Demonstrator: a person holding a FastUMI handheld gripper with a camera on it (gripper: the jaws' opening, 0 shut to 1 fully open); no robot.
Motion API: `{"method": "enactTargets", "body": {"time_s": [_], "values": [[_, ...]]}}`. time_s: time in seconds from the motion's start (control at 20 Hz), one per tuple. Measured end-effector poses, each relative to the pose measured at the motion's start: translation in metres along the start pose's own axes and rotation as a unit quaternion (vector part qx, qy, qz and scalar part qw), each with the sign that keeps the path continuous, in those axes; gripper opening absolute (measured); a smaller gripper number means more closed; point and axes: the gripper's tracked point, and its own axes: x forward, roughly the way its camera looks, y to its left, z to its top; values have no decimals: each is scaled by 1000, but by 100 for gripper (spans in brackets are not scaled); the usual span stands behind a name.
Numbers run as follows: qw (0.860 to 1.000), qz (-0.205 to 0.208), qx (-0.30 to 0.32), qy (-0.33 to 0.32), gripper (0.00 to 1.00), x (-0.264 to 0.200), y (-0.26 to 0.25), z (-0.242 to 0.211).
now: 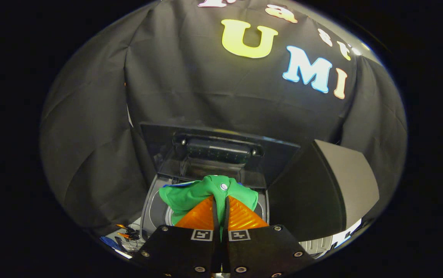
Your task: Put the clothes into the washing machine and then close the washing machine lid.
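A green garment [190,195] with a small white button hangs bunched from my gripper [220,199], both fingers pressed together on its cloth. It is held just above the top opening of the washing machine [151,206], whose grey rim shows to the left of the cloth. The machine's dark lid [221,150] stands raised upright beyond the garment, with its hinge bar across the middle. The drum itself is hidden under the garment and my fingers.
A dark boxy object [329,185] with a pale side stands right of the machine. Small orange and blue items [127,233] lie on the surface to the machine's lower left. Black cloth walls close in behind and on both sides.
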Motion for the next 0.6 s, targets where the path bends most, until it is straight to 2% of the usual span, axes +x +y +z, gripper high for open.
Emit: {"method": "enactTargets", "body": {"time_s": [0.2, 0.4, 0.6], "values": [[1000, 8, 10, 20, 1, 28, 13, -27], [998, 16, 50, 20, 1, 52, 17, -50], [998, 15, 48, 44, 1, 82, 19, -76]]}}
